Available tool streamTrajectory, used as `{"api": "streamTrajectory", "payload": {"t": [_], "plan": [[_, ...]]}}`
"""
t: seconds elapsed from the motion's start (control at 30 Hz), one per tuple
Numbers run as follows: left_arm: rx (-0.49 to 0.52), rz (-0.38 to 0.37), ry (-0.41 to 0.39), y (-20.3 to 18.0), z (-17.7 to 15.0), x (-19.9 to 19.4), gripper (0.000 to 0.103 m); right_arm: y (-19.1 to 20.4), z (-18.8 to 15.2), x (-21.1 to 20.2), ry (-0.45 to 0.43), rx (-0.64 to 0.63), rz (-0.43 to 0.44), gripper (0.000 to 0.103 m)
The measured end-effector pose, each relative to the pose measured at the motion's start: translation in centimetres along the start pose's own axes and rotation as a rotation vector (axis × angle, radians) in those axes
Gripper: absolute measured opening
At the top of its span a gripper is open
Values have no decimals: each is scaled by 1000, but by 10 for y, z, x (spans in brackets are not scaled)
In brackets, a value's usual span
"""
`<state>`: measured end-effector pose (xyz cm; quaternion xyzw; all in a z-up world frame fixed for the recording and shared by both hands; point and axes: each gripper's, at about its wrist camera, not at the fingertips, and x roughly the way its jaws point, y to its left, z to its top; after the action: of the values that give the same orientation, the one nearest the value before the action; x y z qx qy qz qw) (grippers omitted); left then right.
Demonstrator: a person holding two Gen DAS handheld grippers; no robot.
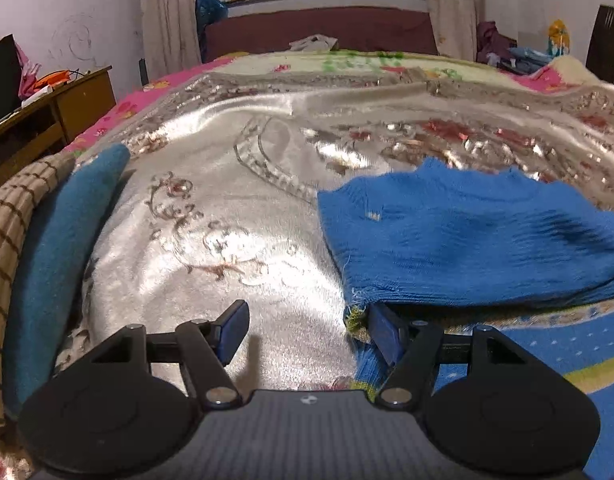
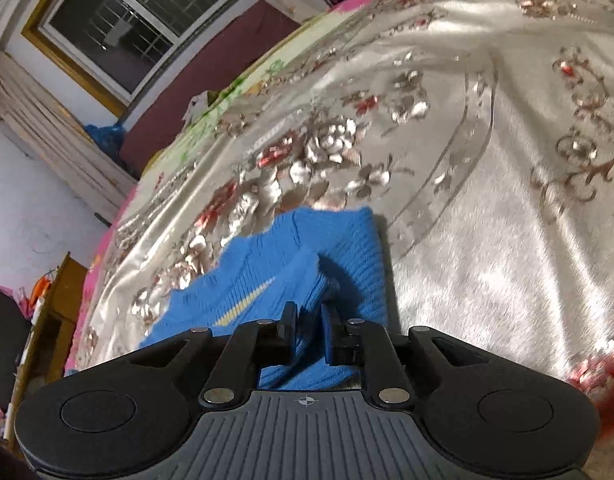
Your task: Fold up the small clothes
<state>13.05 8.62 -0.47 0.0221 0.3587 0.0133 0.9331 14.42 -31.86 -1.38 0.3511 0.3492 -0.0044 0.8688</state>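
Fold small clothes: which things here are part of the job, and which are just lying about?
Part of the job:
blue knit sweater
right tool, shut on it
left tool, open beside its edge

Lying about:
teal cloth
checked cloth
wooden desk
silver floral bedspread

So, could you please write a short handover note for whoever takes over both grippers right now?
Left gripper: open, low over the silver floral bedspread, its right finger tucked at the near corner of the blue knit sweater, gripping nothing.
Right gripper: shut on a raised fold of the sweater.
Teal cloth and a checked cloth lie at the left edge.
Done: sweater partly doubled over.
Left: lay the held fold down, finish folding, probably the other cloths too.
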Motion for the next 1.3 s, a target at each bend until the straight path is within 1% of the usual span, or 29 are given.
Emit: {"api": "streamTrajectory", "payload": {"t": [0.03, 0.07, 0.1, 0.13, 0.2, 0.33, 0.37, 0.47, 0.53, 0.6, 0.67, 0.73, 0.77, 0.83, 0.87, 0.93, 1.0, 1.03, 1.1, 1.13, 1.17, 1.2, 1.23, 1.27, 1.3], "plan": [[-5, -3, -10, 0, 1, -3, 70, 0, 2, -2, -5, 2, 3, 18], [-10, -8, -23, 0, 3, -7, 70, 0, 3, -4, -11, 3, 9, 22], [-15, -12, -32, 0, 5, -8, 70, 0, 5, -5, -13, 0, 11, 29], [-19, -17, -38, -1, 7, -9, 70, 1, 6, -3, -11, -10, 3, 31], [-18, -26, -46, -5, 11, -8, 70, 1, 8, 3, -6, -28, -30, 32], [-8, -35, -75, -15, 19, -9, 70, 3, 8, 22, 42, -43, -42, 31], [-4, -38, -76, -17, 21, -8, 71, 6, 7, 24, 48, -69, -42, 27], [3, -41, -71, -23, 24, 0, 71, 9, 5, 20, 53, -98, -30, 6], [3, -34, -51, -26, 24, 10, 71, 5, 4, 14, 44, -99, -42, 4], [6, -15, -17, -29, 22, 24, 71, -1, 2, 13, 39, -117, -100, 4], [4, -8, 18, -30, 17, 35, 71, -7, 2, 16, 61, -117, -135, 3], [-6, -12, 23, -28, 12, 39, 72, -6, 4, 11, 47, -123, -144, 6], [-9, -12, 17, -28, 10, 38, 74, -2, 6, 7, 28, -139, -141, 14], [-13, -11, 7, -26, 10, 38, 75, 10, 10, 3, -4, -184, -130, 14], [-21, -14, 6, -25, 9, 39, 75, 17, 14, 5, 0, -208, -109, 14], [-36, -22, 4, -23, 7, 40, 75, 28, 19, 14, 11, -241, -104, 20], [-39, -26, -2, -22, 6, 39, 75, 38, 21, 31, 49, -297, -132, 28], [-37, -27, -6, -22, 6, 39, 75, 40, 20, 40, 72, -315, -147, 30], [-33, -31, -11, -21, 5, 39, 76, 43, 17, 54, 116, -338, -153, 30], [-36, -34, -11, -21, 5, 39, 76, 46, 13, 56, 120, -359, -165, 30], [-42, -39, -10, -20, 5, 40, 76, 48, 11, 56, 119, -381, -175, 26], [-53, -47, -6, -18, 5, 41, 76, 50, 10, 55, 123, -394, -174, 17], [-63, -53, -4, -17, 5, 42, 76, 51, 10, 52, 129, -394, -166, 12], [-74, -60, -1, -15, 5, 42, 76, 51, 10, 47, 132, -389, -158, 8], [-82, -64, 0, -14, 5, 42, 77, 50, 10, 42, 127, -385, -156, 7]]}}
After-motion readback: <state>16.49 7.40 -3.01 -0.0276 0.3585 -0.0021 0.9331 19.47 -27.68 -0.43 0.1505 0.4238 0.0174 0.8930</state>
